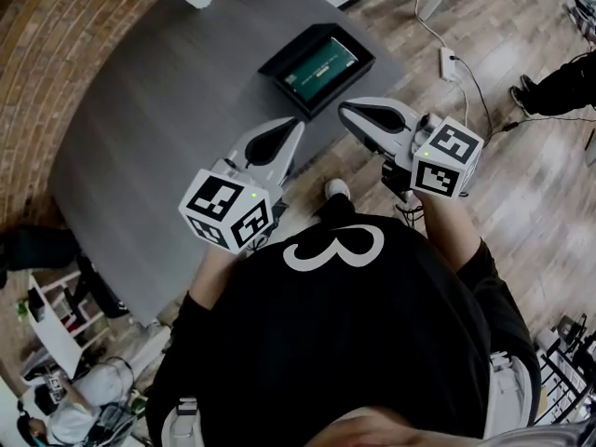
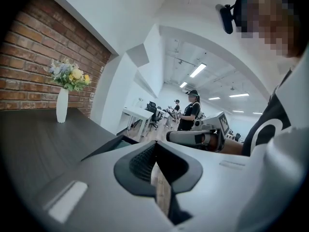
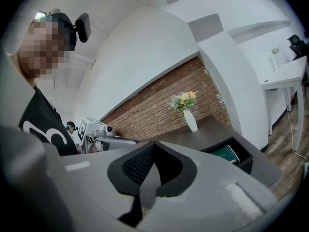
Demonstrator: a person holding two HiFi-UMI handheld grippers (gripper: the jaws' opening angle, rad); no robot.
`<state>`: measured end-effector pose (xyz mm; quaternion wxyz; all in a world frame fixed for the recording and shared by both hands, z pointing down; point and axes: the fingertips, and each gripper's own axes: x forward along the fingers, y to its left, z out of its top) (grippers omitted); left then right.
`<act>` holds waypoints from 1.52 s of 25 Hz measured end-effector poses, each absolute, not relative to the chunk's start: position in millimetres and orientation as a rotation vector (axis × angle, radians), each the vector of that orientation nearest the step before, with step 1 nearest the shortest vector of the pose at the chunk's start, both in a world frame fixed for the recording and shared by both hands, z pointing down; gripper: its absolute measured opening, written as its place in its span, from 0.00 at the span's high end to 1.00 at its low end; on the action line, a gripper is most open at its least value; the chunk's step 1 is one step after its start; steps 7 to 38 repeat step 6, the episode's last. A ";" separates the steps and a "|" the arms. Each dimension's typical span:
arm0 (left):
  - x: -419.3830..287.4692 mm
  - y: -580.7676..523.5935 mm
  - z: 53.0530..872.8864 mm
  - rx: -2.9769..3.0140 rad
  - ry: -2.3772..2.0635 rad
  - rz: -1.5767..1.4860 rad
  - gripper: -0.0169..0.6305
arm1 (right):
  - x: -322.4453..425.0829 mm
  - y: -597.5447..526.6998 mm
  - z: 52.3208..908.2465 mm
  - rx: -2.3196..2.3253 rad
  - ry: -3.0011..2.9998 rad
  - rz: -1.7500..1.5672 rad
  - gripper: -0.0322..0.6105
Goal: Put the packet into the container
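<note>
So, going left to right: the left tongs (image 1: 291, 128) are clamped shut with nothing in them, held up on the near side of the container (image 1: 279, 80) with the tips aimed at it. The green packet (image 1: 321, 67) is lying flat inside the container, its long side running along the container's own long side. That puts it ahead of both tongs, and neither one touches it. The right tongs (image 1: 349, 112) are closed and empty too, just near-right of the container. Which one is nearer is hard to call, about even, maybe the right by a hair. The job looks basically done; if anything's left it's just backing off, no grab needed.

The container sits on a dark grey rounded surface (image 1: 158, 128), close to the edge nearest the person. Beyond the container there's a white vase (image 3: 191, 121) with flowers (image 3: 182, 100) in front of a brick wall (image 1: 37, 54). To the container's right it's wood floor (image 1: 503, 156) with a power strip (image 1: 449, 63). Other people (image 2: 189, 111) stand further back in the office.
</note>
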<state>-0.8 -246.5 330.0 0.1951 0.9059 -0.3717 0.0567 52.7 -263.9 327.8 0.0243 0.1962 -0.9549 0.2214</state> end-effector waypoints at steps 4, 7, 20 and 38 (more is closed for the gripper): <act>1.9 -241.6 329.6 2.557 -1.025 0.150 0.96 | 53.8 -258.7 326.1 0.617 -2.955 0.677 0.95; 3.5 -238.8 329.1 2.563 -1.013 0.133 0.96 | 55.1 -255.5 326.0 0.624 -2.953 0.674 0.95; 3.5 -238.8 329.1 2.563 -1.013 0.133 0.96 | 55.1 -255.5 326.0 0.624 -2.953 0.674 0.95; 3.5 -238.8 329.1 2.563 -1.013 0.133 0.96 | 55.1 -255.5 326.0 0.624 -2.953 0.674 0.95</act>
